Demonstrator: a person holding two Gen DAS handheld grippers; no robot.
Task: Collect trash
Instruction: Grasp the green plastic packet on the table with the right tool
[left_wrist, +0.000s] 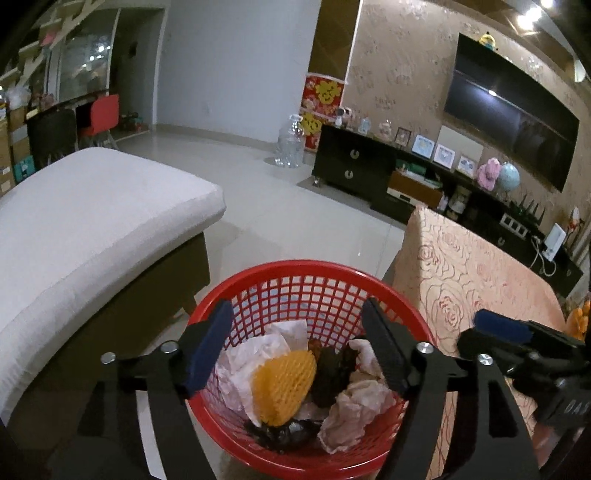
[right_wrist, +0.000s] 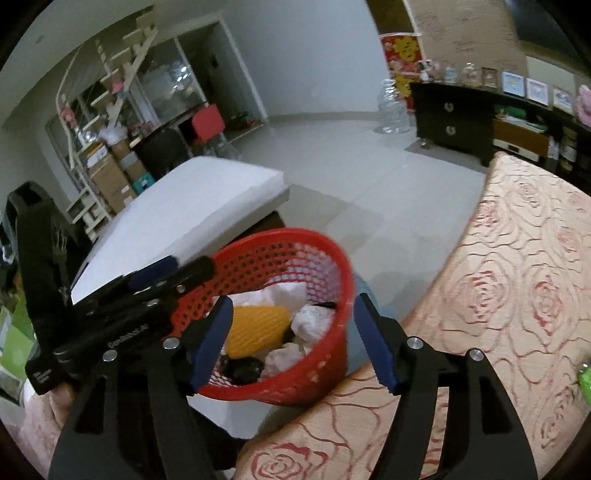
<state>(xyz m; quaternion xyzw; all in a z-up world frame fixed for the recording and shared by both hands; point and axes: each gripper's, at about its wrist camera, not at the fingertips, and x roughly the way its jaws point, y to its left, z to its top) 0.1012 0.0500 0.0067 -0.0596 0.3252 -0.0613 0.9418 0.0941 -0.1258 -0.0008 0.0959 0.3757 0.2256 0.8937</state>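
A red mesh basket (left_wrist: 295, 269) stands on the floor between a sofa and a table. It holds an orange foam fruit net (left_wrist: 282, 387), crumpled white tissues (left_wrist: 354, 413) and dark scraps (left_wrist: 332, 373). My left gripper (left_wrist: 295, 354) is open and empty right above the basket's mouth. My right gripper (right_wrist: 295, 339) is open and empty, above the basket's right rim (right_wrist: 343, 295). In the right wrist view the basket shows the foam net (right_wrist: 258, 328) and tissues (right_wrist: 314, 321), and the left gripper (right_wrist: 162, 280) comes in from the left. The right gripper's blue fingertip (left_wrist: 498, 328) shows in the left view.
A table with a rose-patterned cloth (right_wrist: 517, 295) lies to the right of the basket, with a green object (right_wrist: 585, 380) at its edge. A white-cushioned sofa (left_wrist: 92, 221) is on the left. A dark TV cabinet (left_wrist: 354, 162) and clear water jug (left_wrist: 291, 144) stand across the tiled floor.
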